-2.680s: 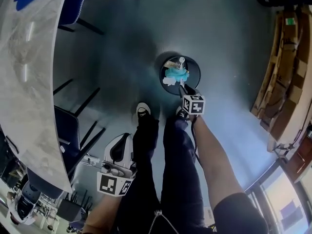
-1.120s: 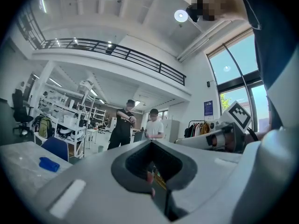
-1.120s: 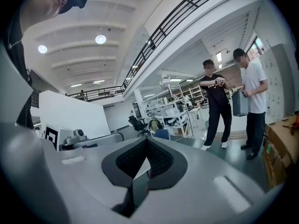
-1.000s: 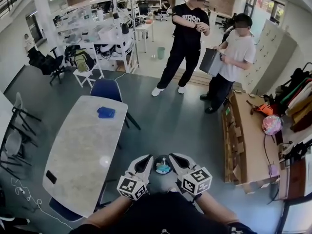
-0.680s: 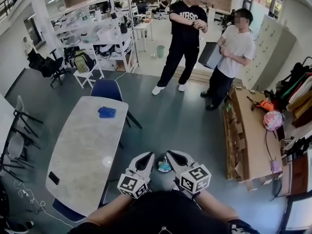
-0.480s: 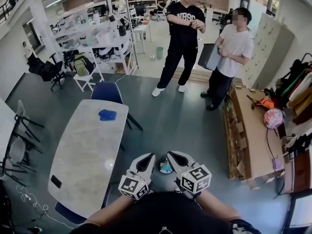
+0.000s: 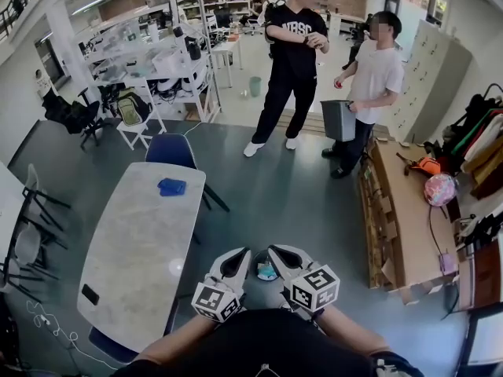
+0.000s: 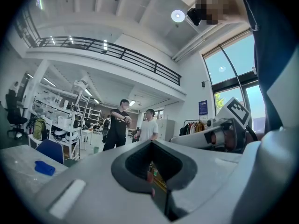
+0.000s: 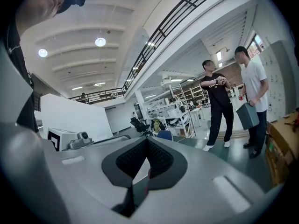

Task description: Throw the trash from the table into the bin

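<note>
In the head view both grippers are held close together low in front of my body. The left gripper [image 7: 234, 258] and the right gripper [image 7: 278, 254] are both shut and hold nothing. Between them, on the floor, shows the round black bin [image 7: 265, 271] with teal and white trash in it. The marble table [image 7: 134, 242] stretches away on the left, with a blue cloth [image 7: 171, 186] near its far end and a small dark thing [image 7: 90, 294] near its left edge. The left gripper [image 8: 151, 143] points toward the room; the blue cloth [image 8: 44, 167] shows at its left. The right gripper [image 9: 146, 141] points the same way.
Two people [image 7: 295, 61] [image 7: 369, 81] stand at the far side; one holds a grey box [image 7: 339, 119]. A blue chair [image 7: 171, 149] stands at the table's far end, more chairs [image 7: 31, 210] at the left. A long wooden bench [image 7: 393, 218] runs along the right.
The view has lifted from the bin on the floor to the room. The right gripper has left the bin and both grippers now sit together, shut. The standing person lowered the grey box.
</note>
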Tool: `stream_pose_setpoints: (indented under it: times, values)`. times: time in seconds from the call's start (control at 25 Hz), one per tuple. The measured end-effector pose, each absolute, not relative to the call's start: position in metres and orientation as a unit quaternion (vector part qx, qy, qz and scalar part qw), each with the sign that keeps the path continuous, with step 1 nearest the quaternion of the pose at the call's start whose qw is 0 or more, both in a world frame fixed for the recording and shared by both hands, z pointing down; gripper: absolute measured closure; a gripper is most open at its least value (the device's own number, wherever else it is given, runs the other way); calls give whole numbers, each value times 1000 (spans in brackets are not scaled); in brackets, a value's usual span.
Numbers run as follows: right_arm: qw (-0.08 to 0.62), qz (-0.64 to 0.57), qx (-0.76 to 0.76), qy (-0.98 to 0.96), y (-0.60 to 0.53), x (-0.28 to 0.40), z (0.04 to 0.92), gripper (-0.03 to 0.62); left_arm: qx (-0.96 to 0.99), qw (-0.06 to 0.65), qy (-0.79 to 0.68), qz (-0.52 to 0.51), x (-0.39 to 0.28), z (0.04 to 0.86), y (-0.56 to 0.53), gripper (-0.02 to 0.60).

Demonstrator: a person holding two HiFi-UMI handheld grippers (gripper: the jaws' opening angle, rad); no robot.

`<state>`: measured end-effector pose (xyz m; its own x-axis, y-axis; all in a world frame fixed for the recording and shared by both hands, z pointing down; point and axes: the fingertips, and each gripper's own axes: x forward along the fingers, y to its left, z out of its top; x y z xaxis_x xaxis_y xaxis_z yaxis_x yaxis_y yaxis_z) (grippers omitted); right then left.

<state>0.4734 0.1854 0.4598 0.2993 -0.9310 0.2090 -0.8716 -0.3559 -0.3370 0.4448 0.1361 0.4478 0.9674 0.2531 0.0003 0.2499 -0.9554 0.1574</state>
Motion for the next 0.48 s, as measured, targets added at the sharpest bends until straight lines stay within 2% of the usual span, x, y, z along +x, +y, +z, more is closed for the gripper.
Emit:
stream_pose_setpoints:
  times: [0.48]
  values:
    - [84,-188,-796,569,190,467,461,568,990,77,120,19,440,453,141,581]
